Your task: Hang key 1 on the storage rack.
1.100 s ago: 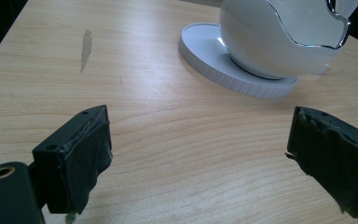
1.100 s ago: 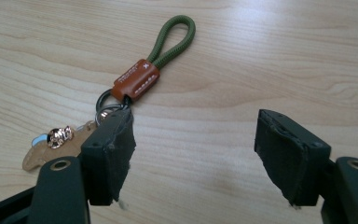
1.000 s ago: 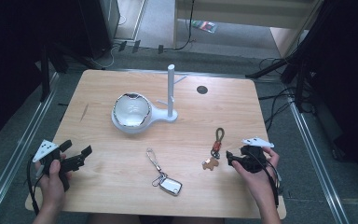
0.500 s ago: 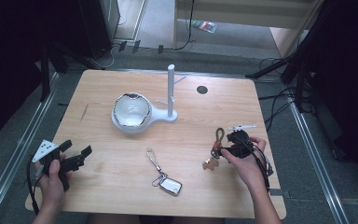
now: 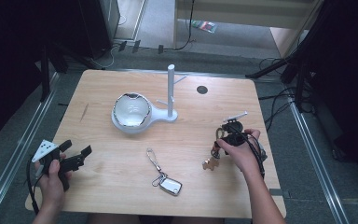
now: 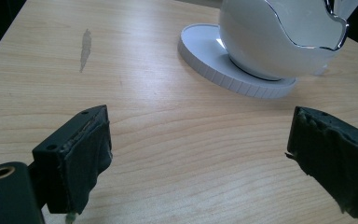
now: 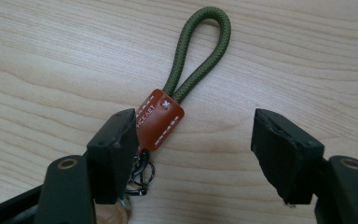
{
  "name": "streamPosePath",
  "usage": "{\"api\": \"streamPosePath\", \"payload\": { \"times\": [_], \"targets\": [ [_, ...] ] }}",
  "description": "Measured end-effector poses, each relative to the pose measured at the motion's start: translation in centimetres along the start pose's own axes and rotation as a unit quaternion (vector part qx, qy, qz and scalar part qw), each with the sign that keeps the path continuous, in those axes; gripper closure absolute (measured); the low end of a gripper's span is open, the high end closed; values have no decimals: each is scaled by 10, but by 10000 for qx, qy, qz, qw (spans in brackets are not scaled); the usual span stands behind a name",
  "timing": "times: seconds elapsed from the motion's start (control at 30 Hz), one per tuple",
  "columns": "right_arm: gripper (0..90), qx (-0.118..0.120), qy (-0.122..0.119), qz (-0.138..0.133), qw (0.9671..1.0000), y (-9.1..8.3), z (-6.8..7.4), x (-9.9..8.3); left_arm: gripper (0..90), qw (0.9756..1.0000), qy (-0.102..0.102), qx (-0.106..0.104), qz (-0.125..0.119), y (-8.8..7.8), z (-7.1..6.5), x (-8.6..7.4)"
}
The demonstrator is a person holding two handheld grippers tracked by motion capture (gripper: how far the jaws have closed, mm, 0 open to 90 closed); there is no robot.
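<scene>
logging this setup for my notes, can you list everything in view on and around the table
table: 1, light wood, centre.
bowl: 1, white with silver rim, on a round white base, left of centre.
stand: 1, white post with pegs, upright just right of the bowl.
silver key fob: 1, on a chain, lying near the front middle.
green cord keychain: 1, olive loop with brown leather tab, flat on the table at right.
floor cables: several, black, right of the table.
left gripper: 1, black, open, front left, in a hand.
right gripper: 1, black, open, fingers either side of the leather tab.
</scene>
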State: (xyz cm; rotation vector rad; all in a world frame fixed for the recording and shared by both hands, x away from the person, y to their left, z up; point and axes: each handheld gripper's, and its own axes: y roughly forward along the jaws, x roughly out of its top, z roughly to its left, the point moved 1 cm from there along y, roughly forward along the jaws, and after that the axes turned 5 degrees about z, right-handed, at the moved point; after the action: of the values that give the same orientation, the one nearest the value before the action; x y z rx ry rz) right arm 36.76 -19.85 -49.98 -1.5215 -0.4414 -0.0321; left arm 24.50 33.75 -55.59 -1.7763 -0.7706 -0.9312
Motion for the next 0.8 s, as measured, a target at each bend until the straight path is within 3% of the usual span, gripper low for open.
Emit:
{"api": "streamPosePath", "payload": {
  "times": [0.27, 0.3, 0.4, 0.57, 0.8],
  "targets": [
    [393, 175, 253, 252, 9992, 6, 1, 14, 69, 10000, -8, -4, 1, 0, 0, 0],
    [424, 218, 410, 335, 9984, 8, 1, 20, 69, 10000, -6, -8, 0, 0, 0, 0],
    [469, 252, 571, 436, 9971, 10, 1, 27, 69, 10000, -15, -2, -1, 0, 0, 0],
    [524, 180, 705, 589, 9956, 14, 1, 34, 69, 10000, -22, -10, -1, 0, 1, 0],
    [601, 62, 1063, 814, 9910, 19, 3, 42, 69, 10000, -31, -12, 1, 0, 1, 0]
  ]
}}
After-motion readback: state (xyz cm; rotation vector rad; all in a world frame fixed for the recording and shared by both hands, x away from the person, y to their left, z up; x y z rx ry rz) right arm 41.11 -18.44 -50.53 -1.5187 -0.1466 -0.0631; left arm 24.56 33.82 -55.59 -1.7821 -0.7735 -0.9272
